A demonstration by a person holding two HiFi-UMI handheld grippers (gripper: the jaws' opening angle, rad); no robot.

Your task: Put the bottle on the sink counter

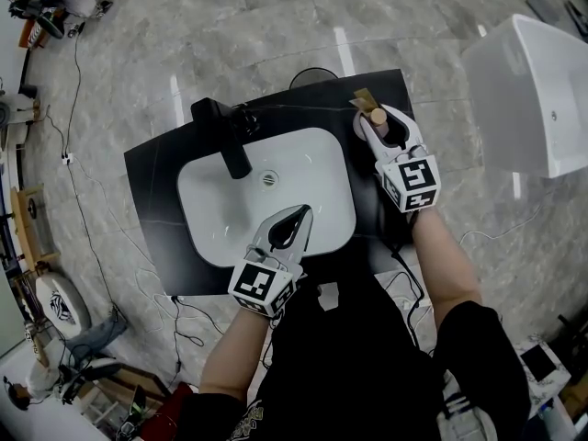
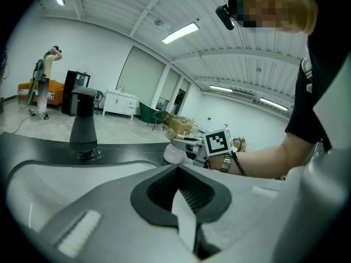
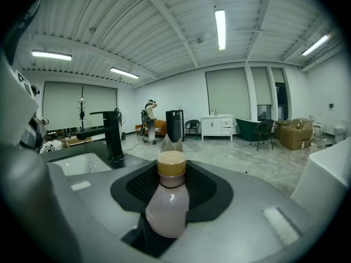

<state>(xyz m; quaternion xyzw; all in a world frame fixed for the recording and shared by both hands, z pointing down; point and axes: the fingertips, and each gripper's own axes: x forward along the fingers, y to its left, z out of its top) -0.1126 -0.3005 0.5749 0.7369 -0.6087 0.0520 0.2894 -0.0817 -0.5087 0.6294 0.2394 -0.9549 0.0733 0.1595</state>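
Bottle (image 1: 378, 115) first: we see it clamped in the right gripper (image 1: 381, 125), out over the far right corner of the black sink counter (image 1: 165, 200). In the right gripper view the two jaws are closed snugly on its pale, pinkish body, one dark ribbed pad on each side. The bottle stands upright between them, with its tan cap (image 3: 171, 164) rising clear of the pads. We cannot tell from any view whether its base touches the counter.

Over to the left gripper (image 1: 299, 217). It hangs above the near edge of the white basin (image 1: 312, 182), pointing toward the far right. Its own view shows the jaw tips brought together with nothing between them, only the hollow ringed by the dark pads.

The black faucet (image 1: 225, 131) stands at the far left of the basin, its spout reaching out over the bowl. Just beyond the bottle a small tan piece (image 1: 366, 97) lies at the counter's far edge; we cannot make out what it is.

Looking across from the left gripper view, we catch the right gripper's marker cube (image 2: 218, 142) on the far side of the basin. Off to the right of the counter, a white box-like fixture (image 1: 533, 90) sits on the grey tiled floor (image 1: 276, 26).
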